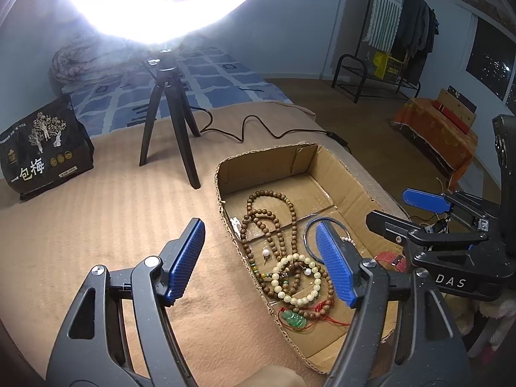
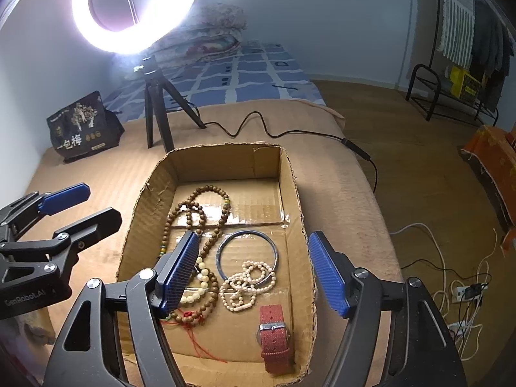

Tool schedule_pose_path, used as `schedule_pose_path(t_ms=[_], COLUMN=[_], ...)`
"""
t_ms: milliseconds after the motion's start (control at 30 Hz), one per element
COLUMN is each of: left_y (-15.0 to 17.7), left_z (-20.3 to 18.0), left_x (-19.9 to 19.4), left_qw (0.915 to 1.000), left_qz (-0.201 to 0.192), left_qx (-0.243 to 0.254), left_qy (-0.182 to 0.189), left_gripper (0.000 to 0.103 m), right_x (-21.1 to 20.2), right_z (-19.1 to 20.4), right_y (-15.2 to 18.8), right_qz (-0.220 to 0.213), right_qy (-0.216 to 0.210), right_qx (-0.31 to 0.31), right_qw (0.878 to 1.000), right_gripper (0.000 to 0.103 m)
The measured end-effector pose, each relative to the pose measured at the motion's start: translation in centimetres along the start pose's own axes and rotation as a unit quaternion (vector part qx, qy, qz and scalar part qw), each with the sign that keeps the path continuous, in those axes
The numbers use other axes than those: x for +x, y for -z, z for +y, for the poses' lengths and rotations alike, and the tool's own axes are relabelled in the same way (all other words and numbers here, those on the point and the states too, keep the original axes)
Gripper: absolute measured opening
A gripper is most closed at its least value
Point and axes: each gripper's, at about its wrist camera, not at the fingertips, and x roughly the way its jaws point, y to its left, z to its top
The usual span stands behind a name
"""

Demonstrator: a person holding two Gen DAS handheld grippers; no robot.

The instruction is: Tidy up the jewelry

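A shallow cardboard box [image 1: 264, 164] [image 2: 225, 158] sits on a tan blanket and holds jewelry. Inside lie a long brown wooden bead necklace [image 1: 271, 222] [image 2: 193, 213], a cream bead bracelet [image 1: 298, 279] [image 2: 201, 277], a green jade pendant on red cord [image 1: 293, 319], a silver bangle [image 2: 246, 254] [image 1: 309, 229], a small pearl strand [image 2: 246, 285] and a red-strap watch [image 2: 274, 335]. My left gripper [image 1: 261, 261] is open and empty above the box's left edge. My right gripper [image 2: 251, 272] is open and empty above the box's near right part.
A ring light on a black tripod [image 1: 171, 113] [image 2: 158, 109] stands behind the box, its cable [image 2: 258, 125] running right. A black printed bag [image 1: 42, 148] [image 2: 80, 125] sits at the far left. Floor, a clothes rack [image 1: 396, 32] and power strips [image 2: 464, 290] lie to the right.
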Motion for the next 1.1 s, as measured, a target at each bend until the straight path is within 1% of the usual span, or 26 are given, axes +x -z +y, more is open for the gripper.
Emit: schedule_pose_path(t_ms=[233, 467, 667, 767, 967, 1033, 1100], left_y=[-0.2, -0.5, -0.6, -0.6, -0.1, 0.2, 0.6], left_z=[0.4, 0.8, 1.7, 1.9, 1.5, 1.3, 1.0], left_x=[-1.4, -4.0, -7.4, -9.2, -13.4, -14.6, -15.9], left_qw=[1.0000, 0.9997, 0.9993, 0.9989, 0.9982, 0.9977, 0.9970], left_qz=[-0.007, -0.018, -0.030, -0.040, -0.055, -0.061, -0.068], left_qx=[-0.005, -0.003, -0.012, -0.012, 0.010, 0.020, 0.029], left_qy=[-0.005, -0.015, -0.018, -0.019, -0.021, -0.022, -0.025], left_gripper=[0.074, 0.074, 0.074, 0.074, 0.075, 0.081, 0.081], right_x=[-1.0, -3.3, -5.7, -7.2, -10.3, -11.4, -12.2], right_z=[0.7, 1.9, 3.1, 4.2, 5.5, 6.0, 6.3], right_y=[0.0, -0.2, -0.3, -0.2, 0.3, 0.6, 0.8], right_qz=[0.001, -0.012, -0.025, -0.035, -0.051, -0.052, -0.053], right_qy=[0.003, 0.008, 0.010, 0.015, 0.023, 0.025, 0.029], right_qx=[-0.007, -0.015, -0.026, -0.035, -0.043, -0.043, -0.047], right_qw=[1.000, 1.000, 0.999, 0.999, 0.998, 0.997, 0.997], right_gripper=[0.071, 0.071, 0.073, 0.079, 0.079, 0.079, 0.079])
